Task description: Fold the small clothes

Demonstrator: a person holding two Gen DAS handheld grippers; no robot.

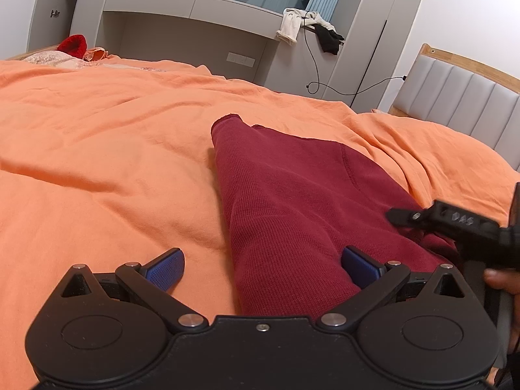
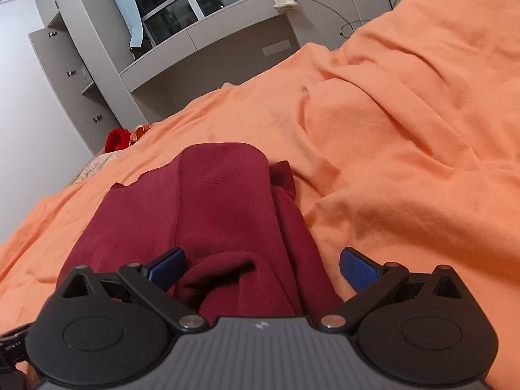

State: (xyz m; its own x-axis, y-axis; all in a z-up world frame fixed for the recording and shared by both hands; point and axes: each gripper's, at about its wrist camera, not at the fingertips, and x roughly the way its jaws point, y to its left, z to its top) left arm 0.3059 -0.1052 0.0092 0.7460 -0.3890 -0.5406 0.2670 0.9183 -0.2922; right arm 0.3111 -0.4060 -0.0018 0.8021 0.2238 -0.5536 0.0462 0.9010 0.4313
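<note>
A dark red knit garment (image 1: 292, 201) lies partly folded on the orange bedspread (image 1: 97, 149). My left gripper (image 1: 263, 269) is open just above the garment's near left edge, one blue pad over the bedspread and one over the cloth. In the right wrist view the same garment (image 2: 214, 201) lies lengthwise with a bunched fold near the camera. My right gripper (image 2: 263, 268) is open, its jaws standing either side of that bunched cloth. The right gripper also shows at the right edge of the left wrist view (image 1: 455, 224), over the garment's right side.
A padded grey headboard (image 1: 461, 97) stands at the right. A grey desk unit (image 1: 195, 26) with clothes draped on it and a hanging cable runs along the far wall. A bright red item (image 1: 73, 45) lies at the bed's far left corner.
</note>
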